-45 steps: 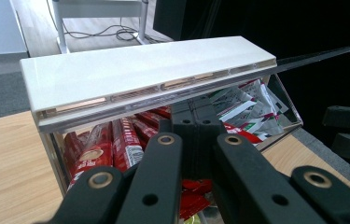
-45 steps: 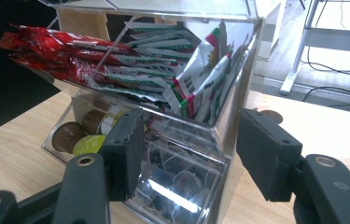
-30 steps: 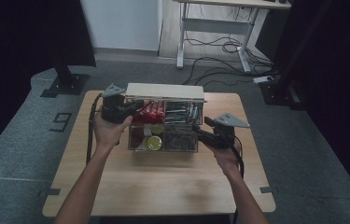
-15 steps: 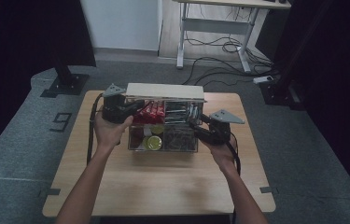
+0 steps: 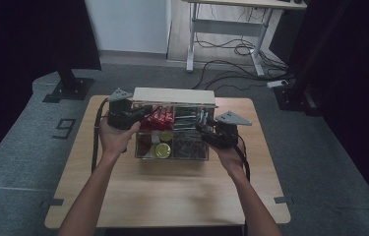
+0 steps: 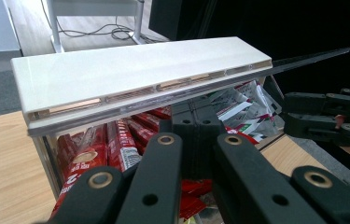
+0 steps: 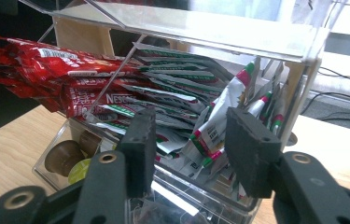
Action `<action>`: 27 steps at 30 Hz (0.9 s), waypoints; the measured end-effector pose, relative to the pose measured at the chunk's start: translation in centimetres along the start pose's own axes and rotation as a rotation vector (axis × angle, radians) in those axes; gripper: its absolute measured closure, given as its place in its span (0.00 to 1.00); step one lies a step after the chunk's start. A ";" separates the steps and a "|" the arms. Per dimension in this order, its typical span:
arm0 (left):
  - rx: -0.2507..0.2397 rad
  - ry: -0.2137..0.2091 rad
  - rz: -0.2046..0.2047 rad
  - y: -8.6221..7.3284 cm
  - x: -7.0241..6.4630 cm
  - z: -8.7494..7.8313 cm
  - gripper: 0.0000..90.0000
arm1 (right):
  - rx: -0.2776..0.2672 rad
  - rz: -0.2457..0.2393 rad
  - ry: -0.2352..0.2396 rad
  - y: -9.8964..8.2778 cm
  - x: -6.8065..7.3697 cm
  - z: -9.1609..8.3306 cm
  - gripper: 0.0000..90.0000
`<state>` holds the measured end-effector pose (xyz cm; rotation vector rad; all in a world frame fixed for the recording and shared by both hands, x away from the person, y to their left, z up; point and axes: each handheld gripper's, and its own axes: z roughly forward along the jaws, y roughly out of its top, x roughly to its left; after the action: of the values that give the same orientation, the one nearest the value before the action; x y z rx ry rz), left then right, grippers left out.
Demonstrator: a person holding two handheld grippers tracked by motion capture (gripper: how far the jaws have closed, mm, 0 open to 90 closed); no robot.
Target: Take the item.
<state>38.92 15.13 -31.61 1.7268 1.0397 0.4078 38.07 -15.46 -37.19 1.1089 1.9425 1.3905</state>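
- High view: a clear acrylic organiser box (image 5: pixel 172 142) with a white flat lid (image 5: pixel 174 96) raised at its far side sits on my pale wooden table (image 5: pixel 167 191), toward the table's far edge.
- My left gripper (image 5: pixel 140 114) is at the box's left far corner, my left hand (image 5: pixel 115 137) wrapped round its body just beside the box wall.
- My right gripper (image 5: pixel 202 127) is at the box's right side, jaws pointing in toward the box, my right hand (image 5: pixel 229 157) behind it.
- In the left gripper view my left jaws are pressed together with no gap between them; I see nothing pinched there. They sit just under the lid, over the red stick sachets (image 6: pixel 116 144) in the box's left far compartment.
- In the right gripper view my right jaws stand apart, holding nothing, with the box's clear wall right in front of them.
- Behind that wall is a bundle of white sachets with green and red ends (image 7: pixel 210 126), with the red sachets in the next compartment.
- Brown and yellow-green round capsules (image 7: pixel 72 161) lie in the box's near compartments.
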 end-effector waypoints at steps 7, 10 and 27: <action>-0.001 0.001 0.001 0.0 0.0 0.0 1.00 | 0.014 0.002 -0.011 0.3 -0.1 0.8 0.63; -0.001 0.000 0.000 0.0 0.0 0.0 1.00 | 0.018 -0.001 -0.019 0.4 -0.1 1.1 0.63; -0.002 0.000 -0.002 0.1 0.0 0.0 1.00 | 0.052 -0.044 -0.100 0.3 0.2 2.0 0.73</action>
<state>38.92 15.15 -31.55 1.7241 1.0405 0.4071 39.61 -14.22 -37.56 1.1307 1.9297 1.2438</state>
